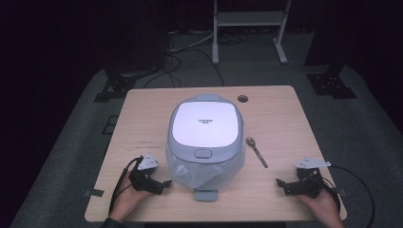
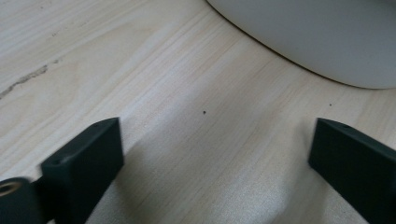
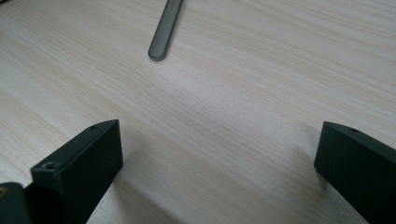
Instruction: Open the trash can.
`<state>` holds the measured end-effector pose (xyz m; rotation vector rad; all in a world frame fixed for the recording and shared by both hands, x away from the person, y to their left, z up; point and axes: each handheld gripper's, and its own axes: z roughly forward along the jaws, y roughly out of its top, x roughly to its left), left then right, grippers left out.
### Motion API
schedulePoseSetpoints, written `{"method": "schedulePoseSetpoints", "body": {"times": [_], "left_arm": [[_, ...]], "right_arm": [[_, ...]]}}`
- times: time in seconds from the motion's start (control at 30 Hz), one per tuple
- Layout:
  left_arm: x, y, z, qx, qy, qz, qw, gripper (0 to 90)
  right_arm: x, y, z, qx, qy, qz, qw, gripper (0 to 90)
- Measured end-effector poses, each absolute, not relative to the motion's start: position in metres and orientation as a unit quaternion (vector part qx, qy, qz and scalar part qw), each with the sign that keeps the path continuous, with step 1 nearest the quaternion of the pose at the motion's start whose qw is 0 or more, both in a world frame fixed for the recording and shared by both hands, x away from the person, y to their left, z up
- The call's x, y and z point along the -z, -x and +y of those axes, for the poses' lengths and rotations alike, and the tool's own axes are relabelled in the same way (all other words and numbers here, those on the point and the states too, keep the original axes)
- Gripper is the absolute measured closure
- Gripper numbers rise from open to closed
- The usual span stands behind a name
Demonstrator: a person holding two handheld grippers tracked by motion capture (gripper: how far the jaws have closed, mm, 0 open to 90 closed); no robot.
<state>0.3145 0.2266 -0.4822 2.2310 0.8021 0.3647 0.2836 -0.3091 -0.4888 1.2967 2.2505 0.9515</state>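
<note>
The rice cooker (image 1: 205, 142) sat closed mid-tabletop (image 1: 142, 114), its plastic bag bunched at the front, the spoon (image 1: 256, 152) just right of it. That loose plastic could have snagged a jaw or let the cooker slide. The left hand-held gripper (image 1: 164, 184) and right hand-held gripper (image 1: 281, 183) both stood spread wide, holding nothing.

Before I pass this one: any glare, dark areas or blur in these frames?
High view: the rice cooker lid glares white, the room around the table falls dark. Left gripper view: sharp wood grain, soft shadows. Right gripper view: the spoon handle slightly soft, tabletop evenly lit.
</note>
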Motion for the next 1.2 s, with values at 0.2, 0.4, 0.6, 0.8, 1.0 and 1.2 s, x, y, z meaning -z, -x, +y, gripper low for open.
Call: {"method": "schedulePoseSetpoints", "body": {"times": [0.2, 0.4, 0.6, 0.8, 1.0, 1.2], "left_arm": [[0.477, -0.311, 0.228, -0.139, -0.864, 0.309, 0.372, 6.6], [0.47, -0.308, 0.23, -0.139, -0.864, 0.303, 0.377, 12.4], [0.464, -0.304, 0.231, -0.125, -0.863, 0.299, 0.387, 21.0], [0.458, -0.3, 0.231, -0.112, -0.864, 0.296, 0.392, 31.1], [0.445, -0.295, 0.234, -0.1, -0.858, 0.294, 0.408, 47.6], [0.434, -0.293, 0.238, -0.096, -0.85, 0.298, 0.423, 65.5]], "right_arm": [[0.489, -0.284, -0.309, -0.338, -0.461, 0.799, 0.187, 0.0], [0.489, -0.284, -0.309, -0.338, -0.46, 0.799, 0.187, 0.0], [0.489, -0.284, -0.309, -0.338, -0.46, 0.799, 0.187, 0.0], [0.489, -0.284, -0.309, -0.338, -0.46, 0.799, 0.187, 0.0], [0.489, -0.284, -0.309, -0.338, -0.46, 0.799, 0.187, 0.0], [0.489, -0.284, -0.309, -0.338, -0.461, 0.799, 0.187, 0.0]]}}
